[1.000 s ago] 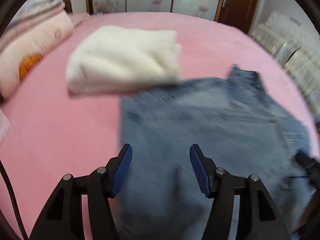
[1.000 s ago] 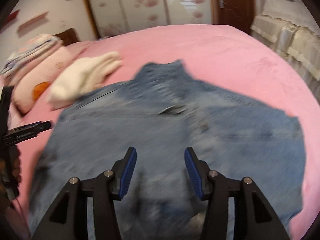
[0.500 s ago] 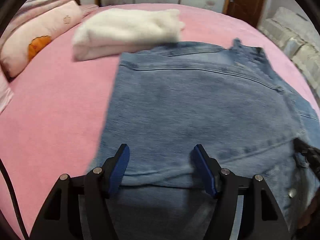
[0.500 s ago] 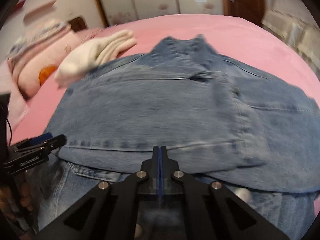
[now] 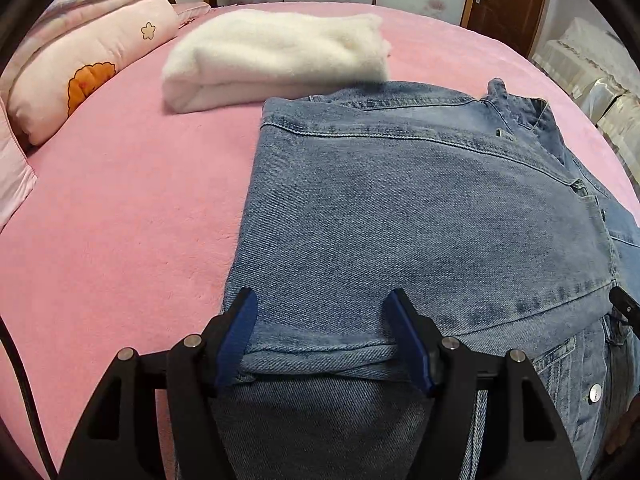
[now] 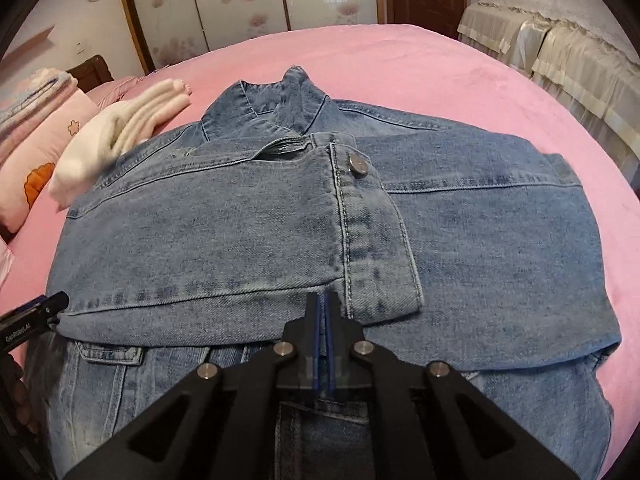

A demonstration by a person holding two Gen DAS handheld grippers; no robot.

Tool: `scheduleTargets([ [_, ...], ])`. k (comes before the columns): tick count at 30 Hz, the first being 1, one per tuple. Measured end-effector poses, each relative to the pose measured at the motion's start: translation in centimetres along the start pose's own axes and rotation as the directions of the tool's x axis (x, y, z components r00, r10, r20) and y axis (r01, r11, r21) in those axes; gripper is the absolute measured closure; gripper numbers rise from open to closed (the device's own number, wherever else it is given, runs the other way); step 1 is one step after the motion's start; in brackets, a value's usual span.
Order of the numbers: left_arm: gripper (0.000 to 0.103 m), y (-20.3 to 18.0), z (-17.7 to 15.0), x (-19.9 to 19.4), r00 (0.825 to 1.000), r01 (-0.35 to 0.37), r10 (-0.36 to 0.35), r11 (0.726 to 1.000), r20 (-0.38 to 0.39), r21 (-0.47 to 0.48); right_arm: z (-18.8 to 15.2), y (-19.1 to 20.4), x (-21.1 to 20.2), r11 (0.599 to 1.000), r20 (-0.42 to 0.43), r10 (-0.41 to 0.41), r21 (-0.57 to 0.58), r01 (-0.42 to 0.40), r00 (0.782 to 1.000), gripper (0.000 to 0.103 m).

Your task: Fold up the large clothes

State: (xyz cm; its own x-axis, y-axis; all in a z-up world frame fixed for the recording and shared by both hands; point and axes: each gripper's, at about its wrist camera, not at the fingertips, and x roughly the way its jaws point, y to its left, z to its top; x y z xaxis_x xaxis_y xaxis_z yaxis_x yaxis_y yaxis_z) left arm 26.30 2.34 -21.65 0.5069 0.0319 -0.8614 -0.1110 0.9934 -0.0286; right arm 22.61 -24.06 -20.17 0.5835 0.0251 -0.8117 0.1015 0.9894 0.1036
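Note:
A blue denim jacket [image 5: 420, 216] lies on the pink bed, its lower part folded up over its back; it also shows in the right wrist view [image 6: 248, 232]. My left gripper [image 5: 320, 332] is open, its blue pads on either side of the folded hem edge at the jacket's left side. My right gripper [image 6: 322, 312] has its jaws together at the folded hem near the button placket; whether denim is pinched between them is not clear. The left gripper's tip [image 6: 36, 312] shows at the left edge of the right wrist view.
A folded white fleece garment [image 5: 276, 60] lies just beyond the jacket's left shoulder, also in the right wrist view [image 6: 120, 136]. Pink pillows [image 5: 80, 68] and folded bedding sit at the far left. A covered sofa [image 6: 560, 40] stands right of the bed [image 5: 112, 208].
Both grippers have come down to the folded hem. The right gripper went from open to shut. The jacket's lower part now lies folded up and settled.

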Motion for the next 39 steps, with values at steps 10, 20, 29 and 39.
scheduleTargets([
  [10, 0.03, -0.4, 0.2, -0.9, 0.999, -0.004, 0.005, 1.0, -0.035, 0.012, 0.4, -0.8, -0.7, 0.996, -0.051, 0.036, 0.079, -0.032, 0.998, 0.097],
  [20, 0.028, -0.1, -0.6, -7.0, 0.999, 0.033, -0.032, 0.999, -0.026, 0.004, -0.6, -1.4, -6.2, 0.993, -0.023, 0.029, 0.118, -0.026, 0.999, 0.076],
  [29, 0.027, -0.1, -2.8, -16.6, 0.994, 0.08, -0.082, 0.997, 0.072, 0.024, -2.6, -1.4, -16.5, 0.995, 0.105, 0.043, 0.088, -0.052, 0.994, 0.071],
  [39, 0.023, 1.3, -7.9, -22.5, 0.985, 0.145, -0.155, 0.981, 0.07, 0.128, -8.2, -1.7, -24.2, 0.996, 0.136, 0.078, -0.043, -0.072, 0.988, 0.048],
])
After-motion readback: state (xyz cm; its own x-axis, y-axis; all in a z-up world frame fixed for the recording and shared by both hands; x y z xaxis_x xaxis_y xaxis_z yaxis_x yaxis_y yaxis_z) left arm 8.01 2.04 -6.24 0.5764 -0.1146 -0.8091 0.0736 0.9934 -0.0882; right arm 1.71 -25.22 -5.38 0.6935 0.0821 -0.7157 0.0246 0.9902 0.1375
